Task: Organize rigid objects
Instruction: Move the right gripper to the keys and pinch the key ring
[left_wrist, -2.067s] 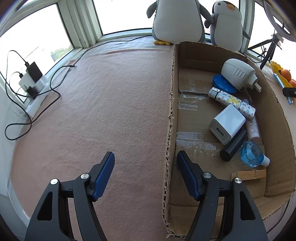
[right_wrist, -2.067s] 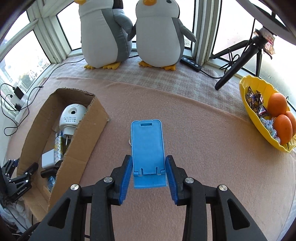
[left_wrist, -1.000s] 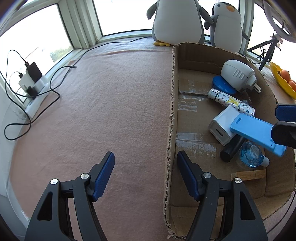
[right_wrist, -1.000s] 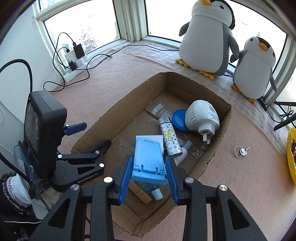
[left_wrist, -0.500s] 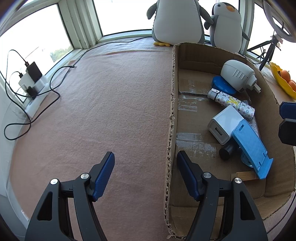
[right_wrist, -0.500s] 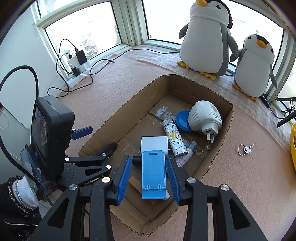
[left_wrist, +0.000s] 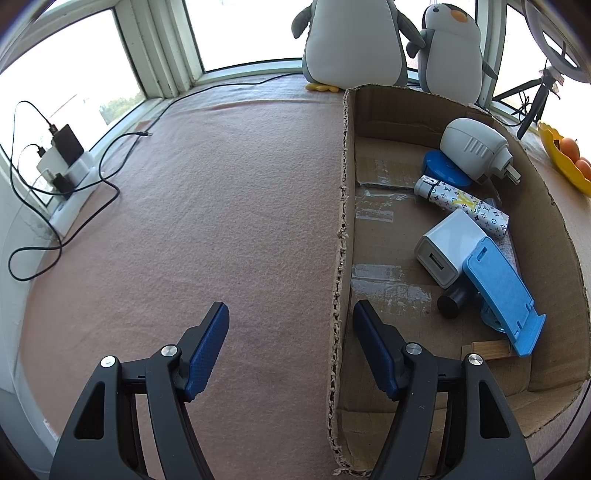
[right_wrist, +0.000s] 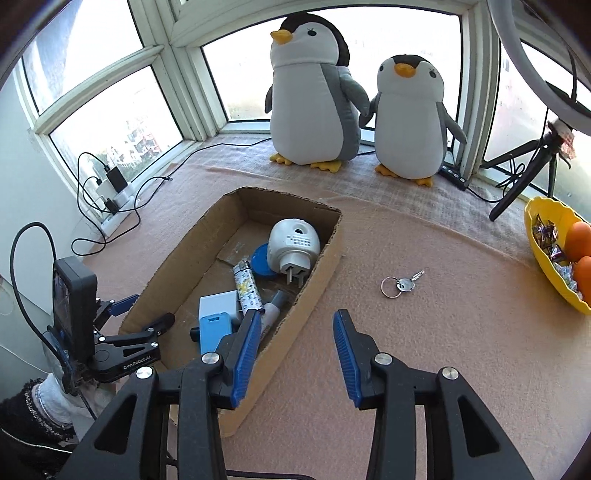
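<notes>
The blue phone stand (left_wrist: 498, 291) lies in the cardboard box (left_wrist: 341, 184), resting on a white charger (left_wrist: 447, 247) and a black cylinder (left_wrist: 452, 301). A patterned lighter (left_wrist: 461, 201), a blue lid (left_wrist: 439, 170) and a white plug-in device (left_wrist: 472, 147) lie further back. My left gripper (left_wrist: 290, 306) is open and straddles the box's left wall without touching it. My right gripper (right_wrist: 297, 314) is open and empty above the pink cloth, just right of the box (right_wrist: 321, 273). A key on a ring (right_wrist: 400, 285) lies on the cloth ahead of it.
Two plush penguins (right_wrist: 314, 99) stand at the window behind the box. A yellow bowl (right_wrist: 546, 273) with oranges and sweets sits at the far right, near a black tripod (right_wrist: 524, 177). A power strip with cables (right_wrist: 110, 192) lies on the left sill.
The right gripper let go of the blue phone stand, which now lies in the box, and moved right, out over the cloth. The left gripper stayed put.
</notes>
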